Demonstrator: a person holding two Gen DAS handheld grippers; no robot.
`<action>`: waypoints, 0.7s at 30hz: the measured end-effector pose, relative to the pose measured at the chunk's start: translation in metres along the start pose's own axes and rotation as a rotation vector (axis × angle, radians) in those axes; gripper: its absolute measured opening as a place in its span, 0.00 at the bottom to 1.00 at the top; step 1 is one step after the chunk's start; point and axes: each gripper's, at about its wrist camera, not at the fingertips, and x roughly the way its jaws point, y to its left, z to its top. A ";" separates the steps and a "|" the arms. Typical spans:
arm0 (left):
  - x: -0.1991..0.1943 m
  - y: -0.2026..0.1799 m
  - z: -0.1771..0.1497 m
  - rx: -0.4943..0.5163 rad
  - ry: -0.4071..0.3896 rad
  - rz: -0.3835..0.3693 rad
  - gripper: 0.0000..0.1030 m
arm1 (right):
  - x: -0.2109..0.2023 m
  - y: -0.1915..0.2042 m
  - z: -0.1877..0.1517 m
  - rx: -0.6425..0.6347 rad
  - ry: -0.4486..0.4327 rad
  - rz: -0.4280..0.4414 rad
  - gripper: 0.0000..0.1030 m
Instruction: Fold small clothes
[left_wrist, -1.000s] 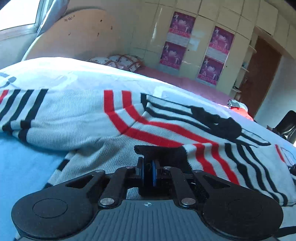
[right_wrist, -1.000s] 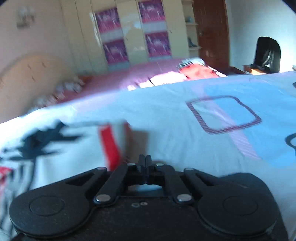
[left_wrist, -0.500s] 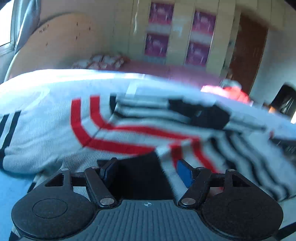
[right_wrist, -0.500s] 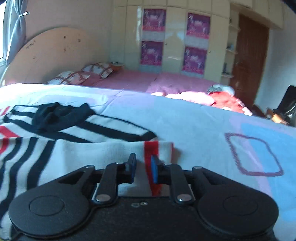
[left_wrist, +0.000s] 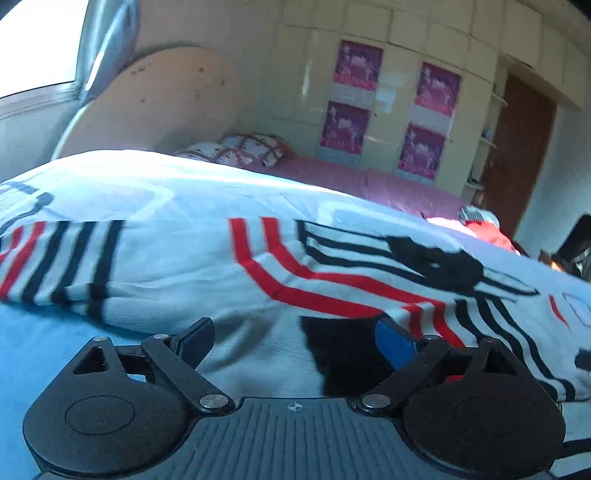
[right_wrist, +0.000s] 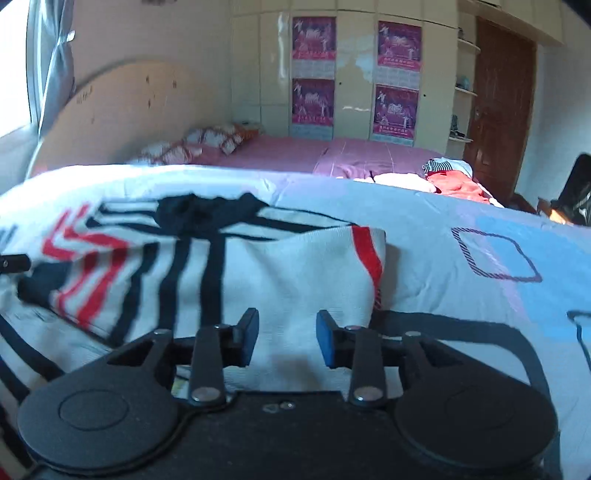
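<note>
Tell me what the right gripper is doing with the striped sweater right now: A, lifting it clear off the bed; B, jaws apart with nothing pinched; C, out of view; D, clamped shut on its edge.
B: the right gripper has just been opening, its pads stand apart and the sweater lies loose on the bed.

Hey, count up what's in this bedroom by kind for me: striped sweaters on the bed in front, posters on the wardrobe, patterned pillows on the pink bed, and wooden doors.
Striped sweater: 1
Posters on the wardrobe: 4
Patterned pillows on the pink bed: 2
Wooden door: 1
Total: 8
</note>
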 end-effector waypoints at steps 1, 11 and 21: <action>-0.007 0.025 0.003 -0.054 -0.015 0.026 0.91 | -0.006 0.002 -0.001 0.009 0.005 -0.010 0.33; 0.000 0.276 0.001 -0.649 -0.061 0.154 0.65 | -0.034 0.042 -0.010 0.155 0.037 -0.081 0.34; 0.064 0.338 0.026 -0.751 -0.038 0.129 0.08 | -0.038 0.100 0.009 0.122 0.002 -0.101 0.35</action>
